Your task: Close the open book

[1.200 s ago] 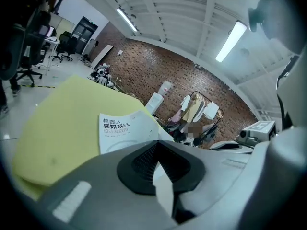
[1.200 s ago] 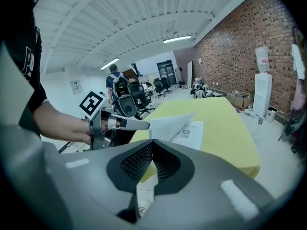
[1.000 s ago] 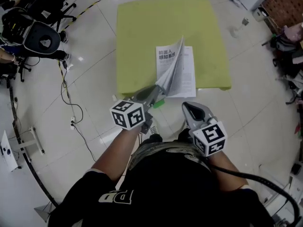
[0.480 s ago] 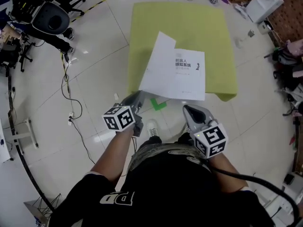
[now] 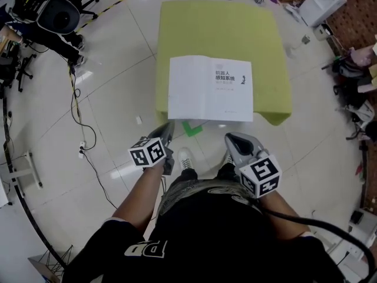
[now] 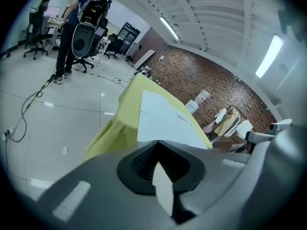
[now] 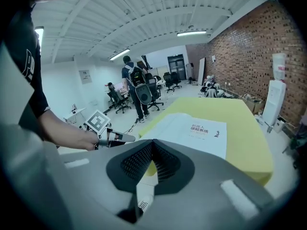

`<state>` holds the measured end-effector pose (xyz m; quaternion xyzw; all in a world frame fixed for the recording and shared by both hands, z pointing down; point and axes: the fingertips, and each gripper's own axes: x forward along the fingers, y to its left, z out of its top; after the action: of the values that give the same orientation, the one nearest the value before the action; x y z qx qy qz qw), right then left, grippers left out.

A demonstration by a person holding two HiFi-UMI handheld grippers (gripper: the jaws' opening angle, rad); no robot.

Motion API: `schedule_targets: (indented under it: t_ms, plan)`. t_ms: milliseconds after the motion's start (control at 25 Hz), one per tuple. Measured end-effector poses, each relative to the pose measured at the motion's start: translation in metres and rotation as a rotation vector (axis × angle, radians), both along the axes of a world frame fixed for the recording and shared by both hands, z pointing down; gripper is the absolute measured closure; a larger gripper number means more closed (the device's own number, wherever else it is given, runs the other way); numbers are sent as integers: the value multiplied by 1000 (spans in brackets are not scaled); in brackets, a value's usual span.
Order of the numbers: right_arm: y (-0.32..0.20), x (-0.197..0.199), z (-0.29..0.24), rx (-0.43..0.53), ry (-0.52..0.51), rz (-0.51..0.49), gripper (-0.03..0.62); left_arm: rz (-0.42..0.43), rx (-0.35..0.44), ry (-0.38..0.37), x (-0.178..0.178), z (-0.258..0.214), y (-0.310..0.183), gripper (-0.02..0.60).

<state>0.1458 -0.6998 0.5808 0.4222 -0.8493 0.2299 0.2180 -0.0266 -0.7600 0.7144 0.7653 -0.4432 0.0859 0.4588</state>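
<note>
The book (image 5: 211,88) lies spread flat on the yellow-green table (image 5: 218,28), with a blank white page on its left and a printed title page on its right. It overhangs the table's near edge. My left gripper (image 5: 168,124) is shut and holds nothing; it hangs over the floor just short of the book's near left corner. My right gripper (image 5: 231,139) is shut and holds nothing, below the book's near right part. The left gripper view shows the white page (image 6: 163,121) beyond the shut left gripper (image 6: 156,143). The right gripper view shows the title page (image 7: 196,131) past the right gripper (image 7: 152,143).
Office chairs (image 5: 53,13) and trailing cables (image 5: 79,117) are on the floor at the left. A green tape mark (image 5: 193,127) lies by the table's near edge. A white box (image 5: 321,2) stands at the back right. A person with a backpack (image 7: 136,85) stands by the chairs.
The leaf that my left gripper held up has swung over to the left and now lies flat. The left gripper has let go and drawn back and down, off the book.
</note>
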Motion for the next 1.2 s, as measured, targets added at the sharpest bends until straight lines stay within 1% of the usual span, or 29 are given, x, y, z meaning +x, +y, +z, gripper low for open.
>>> schedule_targets:
  t_ms: [120,200,480,840,1200]
  plan:
    - [2,-4,-2,5,5,-1,586,-17,-17,-8,-6,8,3,574]
    - [5,-5,-3,9,10,-2,586,-13,-13,-11,-8,8,6,572]
    - [10,-7,-8,18,11,15,586,49,51,-34,-1,-13,8,574]
    - [21,-15,-7,25,12,31,586,79,76,-12,4,-23,9,573]
    - [27,-32,-12,40,14,43,586,80,82,23,-8,-33,13,574]
